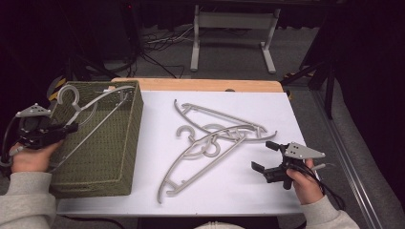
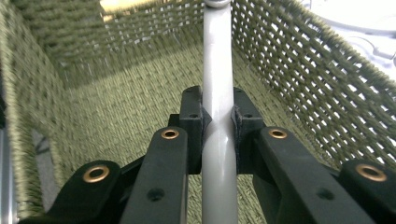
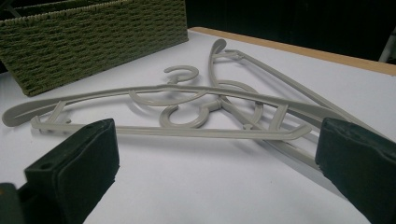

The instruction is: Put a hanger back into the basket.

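the left hand-held gripper (image 2: 218, 126) is clamped on a grey hanger (image 1: 90, 107) lying across the green woven basket (image 1: 110, 157). the right hand-held gripper (image 1: 265, 156) hovers with jaws apart beside two more hangers (image 1: 210, 143) overlapping on the white tabletop (image 1: 248, 186).

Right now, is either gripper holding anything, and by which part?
The left gripper is shut on a grey hanger over the basket, gripping one bar. The right gripper is open, holding nothing.

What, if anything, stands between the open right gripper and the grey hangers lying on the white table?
Nothing visible does. The right gripper is open near the table's right edge, and only bare white table lies between its jaws and the nearest of the hangers on the table. The green basket stands off to the left.
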Action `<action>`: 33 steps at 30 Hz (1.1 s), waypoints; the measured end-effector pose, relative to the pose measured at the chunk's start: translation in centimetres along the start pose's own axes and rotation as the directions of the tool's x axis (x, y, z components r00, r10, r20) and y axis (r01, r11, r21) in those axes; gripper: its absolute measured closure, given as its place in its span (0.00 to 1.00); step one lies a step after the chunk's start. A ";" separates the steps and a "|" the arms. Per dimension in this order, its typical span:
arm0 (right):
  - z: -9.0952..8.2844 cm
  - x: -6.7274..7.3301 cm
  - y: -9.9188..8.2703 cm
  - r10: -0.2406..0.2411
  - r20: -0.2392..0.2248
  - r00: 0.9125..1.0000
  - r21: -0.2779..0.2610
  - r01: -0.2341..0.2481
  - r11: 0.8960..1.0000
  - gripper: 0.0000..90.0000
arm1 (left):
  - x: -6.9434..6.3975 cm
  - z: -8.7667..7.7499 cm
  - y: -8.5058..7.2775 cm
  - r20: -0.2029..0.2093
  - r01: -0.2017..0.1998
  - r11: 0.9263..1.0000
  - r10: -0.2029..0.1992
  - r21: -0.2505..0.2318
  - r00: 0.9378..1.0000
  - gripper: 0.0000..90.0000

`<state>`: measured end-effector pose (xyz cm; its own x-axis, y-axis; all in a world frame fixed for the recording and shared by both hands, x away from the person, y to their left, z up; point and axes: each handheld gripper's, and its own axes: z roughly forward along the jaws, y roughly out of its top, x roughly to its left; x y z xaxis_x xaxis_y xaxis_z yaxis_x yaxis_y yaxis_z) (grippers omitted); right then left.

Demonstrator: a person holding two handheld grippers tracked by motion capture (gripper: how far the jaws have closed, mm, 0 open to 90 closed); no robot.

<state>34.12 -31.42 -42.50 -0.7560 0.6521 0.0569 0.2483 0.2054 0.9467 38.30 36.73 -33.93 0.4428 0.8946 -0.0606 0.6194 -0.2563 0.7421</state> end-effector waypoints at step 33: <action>0.0 0.1 0.0 -0.004 -0.004 1.000 0.005 0.004 1.000 0.00 | -0.1 0.1 -0.3 -0.062 0.090 0.994 -0.094 -0.056 0.994 0.60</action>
<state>34.05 -31.34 -42.45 -0.7592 0.6485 0.0543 0.2482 0.2113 0.9454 38.17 36.69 -34.24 0.3416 0.9357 -0.0882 0.6192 -0.1534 0.7701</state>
